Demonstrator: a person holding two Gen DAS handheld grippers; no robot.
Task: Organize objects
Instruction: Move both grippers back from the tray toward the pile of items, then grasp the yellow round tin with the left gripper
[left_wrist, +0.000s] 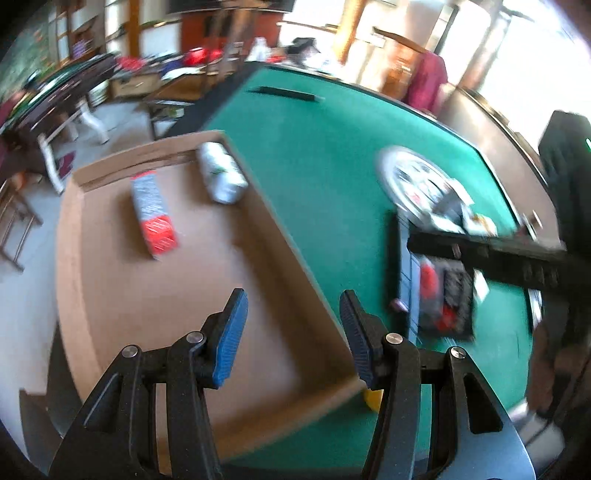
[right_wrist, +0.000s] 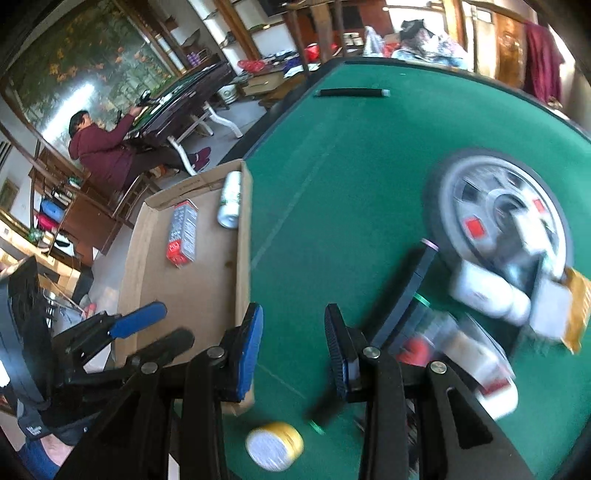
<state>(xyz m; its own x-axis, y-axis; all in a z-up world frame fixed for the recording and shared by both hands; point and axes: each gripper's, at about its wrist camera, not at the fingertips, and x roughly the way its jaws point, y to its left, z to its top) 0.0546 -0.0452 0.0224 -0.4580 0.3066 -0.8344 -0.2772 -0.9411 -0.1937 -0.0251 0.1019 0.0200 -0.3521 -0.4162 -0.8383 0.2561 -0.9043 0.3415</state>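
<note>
A shallow cardboard box (left_wrist: 110, 295) sits at the left edge of the green felt table (left_wrist: 325, 155). Inside it lie a grey and red carton (left_wrist: 151, 214) and a white can (left_wrist: 221, 173); both also show in the right wrist view, carton (right_wrist: 183, 230), can (right_wrist: 229, 199), box (right_wrist: 184, 288). My left gripper (left_wrist: 293, 332) is open and empty above the box's right wall. My right gripper (right_wrist: 293, 347) is open and empty over the felt beside the box. A yellow-rimmed tin (right_wrist: 275, 445) lies below it. Blurred packets and white bottles (right_wrist: 484, 291) lie to its right.
A round silver centre panel (right_wrist: 502, 210) is set in the table. A black bar (right_wrist: 351, 92) lies at the far side, another black bar (right_wrist: 410, 291) near the packets. A person in maroon (right_wrist: 103, 151) sits at a second table far left. The other gripper (left_wrist: 491, 254) shows at right.
</note>
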